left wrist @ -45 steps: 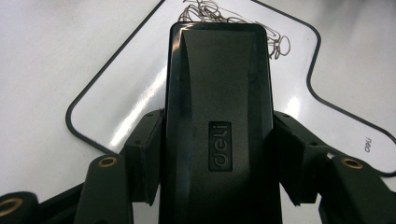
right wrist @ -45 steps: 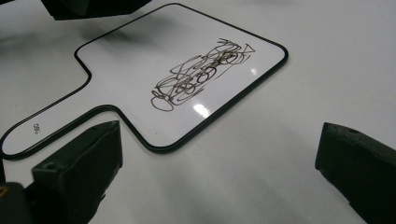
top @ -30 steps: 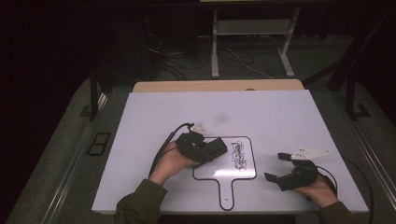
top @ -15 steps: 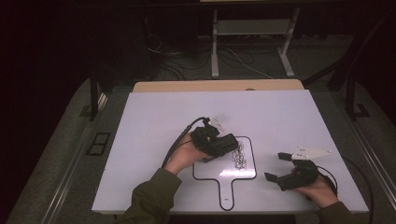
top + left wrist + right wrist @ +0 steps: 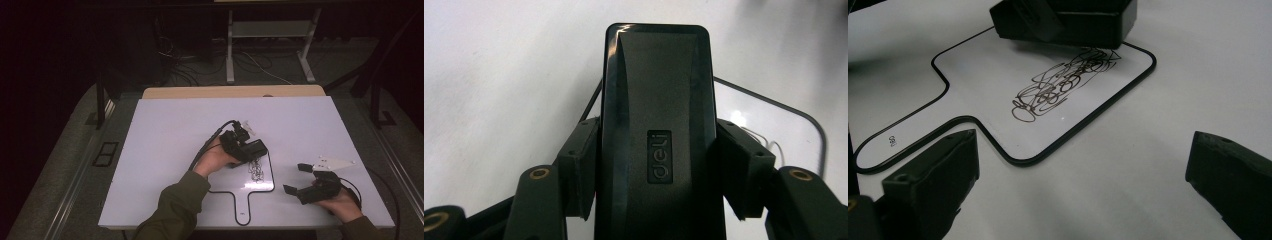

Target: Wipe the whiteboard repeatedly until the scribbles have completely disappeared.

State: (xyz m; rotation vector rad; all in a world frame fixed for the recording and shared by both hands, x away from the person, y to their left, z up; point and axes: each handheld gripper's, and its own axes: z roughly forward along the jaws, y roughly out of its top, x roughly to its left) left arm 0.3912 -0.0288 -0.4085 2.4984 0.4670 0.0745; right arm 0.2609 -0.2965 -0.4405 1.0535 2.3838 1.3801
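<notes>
Now left gripper (image 5: 252,149) squeezing eraser (image 5: 659,150) over scribble (image 5: 1060,87) — right gripper (image 5: 1083,185) waiting wide; eraser maybe slipping if tilted.

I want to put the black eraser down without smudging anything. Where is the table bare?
The far half of the white table, beyond the left gripper, is bare, as is its left side. It is crowded around the scribbles inside the paddle outline, where the eraser hangs, and by the right gripper.
</notes>
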